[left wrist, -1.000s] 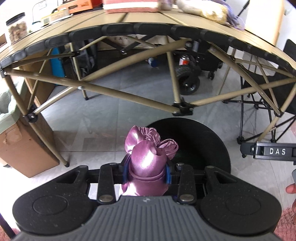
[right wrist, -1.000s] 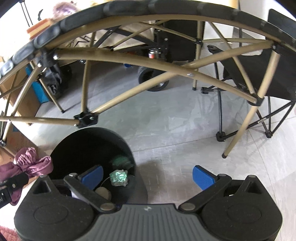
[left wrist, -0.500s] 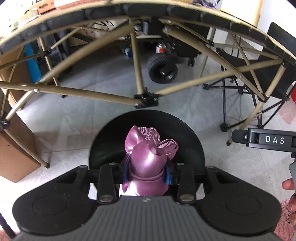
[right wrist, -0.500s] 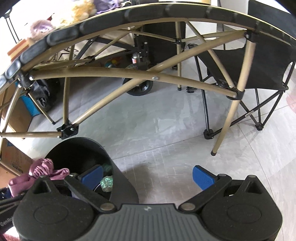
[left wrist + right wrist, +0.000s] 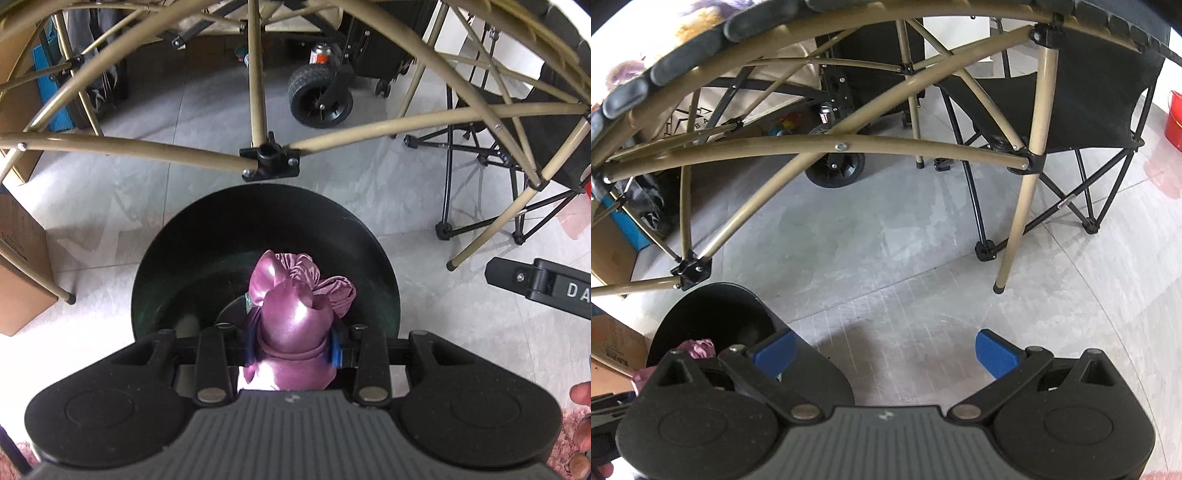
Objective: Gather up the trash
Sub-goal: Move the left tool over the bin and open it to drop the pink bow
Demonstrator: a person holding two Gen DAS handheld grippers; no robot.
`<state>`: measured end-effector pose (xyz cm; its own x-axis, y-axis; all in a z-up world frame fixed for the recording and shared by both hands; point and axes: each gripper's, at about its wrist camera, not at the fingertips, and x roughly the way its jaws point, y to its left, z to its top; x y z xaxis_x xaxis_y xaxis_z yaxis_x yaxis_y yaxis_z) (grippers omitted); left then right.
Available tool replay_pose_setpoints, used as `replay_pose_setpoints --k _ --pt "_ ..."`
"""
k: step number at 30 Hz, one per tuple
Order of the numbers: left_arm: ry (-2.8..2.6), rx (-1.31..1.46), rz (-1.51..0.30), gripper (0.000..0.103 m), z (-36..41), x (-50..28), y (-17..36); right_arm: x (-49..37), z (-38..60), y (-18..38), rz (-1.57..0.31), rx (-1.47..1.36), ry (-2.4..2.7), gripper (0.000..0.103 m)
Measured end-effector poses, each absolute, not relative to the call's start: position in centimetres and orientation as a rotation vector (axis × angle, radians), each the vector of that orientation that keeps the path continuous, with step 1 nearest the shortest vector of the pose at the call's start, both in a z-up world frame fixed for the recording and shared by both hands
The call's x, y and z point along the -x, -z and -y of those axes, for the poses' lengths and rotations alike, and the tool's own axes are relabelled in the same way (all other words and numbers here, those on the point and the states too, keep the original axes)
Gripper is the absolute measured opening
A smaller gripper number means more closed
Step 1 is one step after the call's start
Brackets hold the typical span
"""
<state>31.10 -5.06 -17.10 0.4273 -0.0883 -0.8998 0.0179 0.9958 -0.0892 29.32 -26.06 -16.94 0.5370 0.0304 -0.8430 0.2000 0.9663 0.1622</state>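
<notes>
- Grey floor tiles [image 5: 905, 229] lie under everything we see, with the tan tube frame of a folding table [image 5: 258, 92] arching overhead.
- Nearest to us, our left gripper [image 5: 291, 343] is clenched on a shiny purple foil wrapper [image 5: 291, 317], the blue pads pressing it from both sides; its crumpled top sticks up past the fingertips.
- That wrapper hangs directly above the mouth of a round black trash bin [image 5: 266, 206] on the floor; some bits lie at the bottom, too dark to name.
- Our right gripper [image 5: 884, 349] has its fingers spread wide with nothing between them, over bare tile just beside the bin [image 5: 713, 306].
- Beyond the bin, a black plastic joint [image 5: 269, 160] ties the table's tubes together.
- Farther off stand a black rubber wheel [image 5: 319, 98] and a black folding camp chair [image 5: 1089, 92].
- A red bucket [image 5: 1174, 118] sits at the far right edge.
</notes>
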Motion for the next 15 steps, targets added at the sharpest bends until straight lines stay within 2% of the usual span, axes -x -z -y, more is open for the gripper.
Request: replay_pose_setpoints --k 6,9,10,11,13,15 --pt "0.067 0.076 -1.149 0.037 5.36 -31.46 17.54 -29.36 26.11 16.99 -1.004 -0.256 0.097 0.103" --pt "0.066 0.075 -1.15 0.044 5.4 -31.44 17.53 -29.34 26.13 16.91 -1.001 -0.258 0.098 0.103" --pt "0.065 0.079 -1.15 0.058 5.4 -31.41 17.45 -29.33 26.15 16.9 -1.0 -0.258 0.099 0.103" --pt "0.06 0.087 -1.15 0.078 5.31 -31.39 17.41 -29.32 26.16 16.9 -1.0 -0.259 0.1 0.103" --pt "0.039 0.104 -1.143 0.1 5.05 -31.3 17.26 -29.3 26.12 16.88 -0.999 -0.26 0.102 0.103" --pt "0.016 0.105 -1.132 0.103 4.87 -31.26 17.1 -29.3 26.07 16.82 -0.997 -0.259 0.101 0.103"
